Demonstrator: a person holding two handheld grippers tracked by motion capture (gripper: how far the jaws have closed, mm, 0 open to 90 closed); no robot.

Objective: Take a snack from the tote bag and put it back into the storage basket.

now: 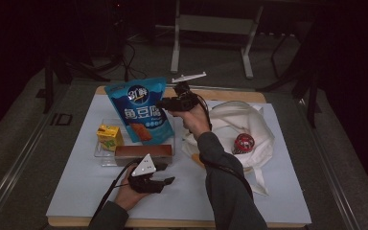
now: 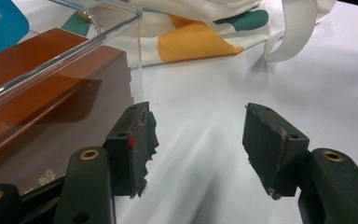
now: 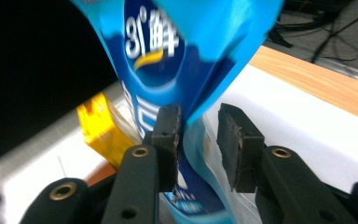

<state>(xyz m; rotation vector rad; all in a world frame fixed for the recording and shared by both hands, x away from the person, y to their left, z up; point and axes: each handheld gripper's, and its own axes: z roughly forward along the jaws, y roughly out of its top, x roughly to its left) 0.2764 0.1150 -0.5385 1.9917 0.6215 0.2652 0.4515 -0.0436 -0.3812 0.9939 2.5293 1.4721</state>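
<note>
I have the white table under me, a cloth tote bag on its right half and a clear tray at left centre. I judge the step to be moving the blue snack pouch, which stands upright at the far side of the tray; next it needs carrying right to the bag, I guess. In the tray lie a brown box near and a yellow carton left. My right tool has its jaws partly apart with the pouch's edge between them; only one pad touches the film. My left tool gapes wide, holding nothing, just beside the tray's near right corner
</note>
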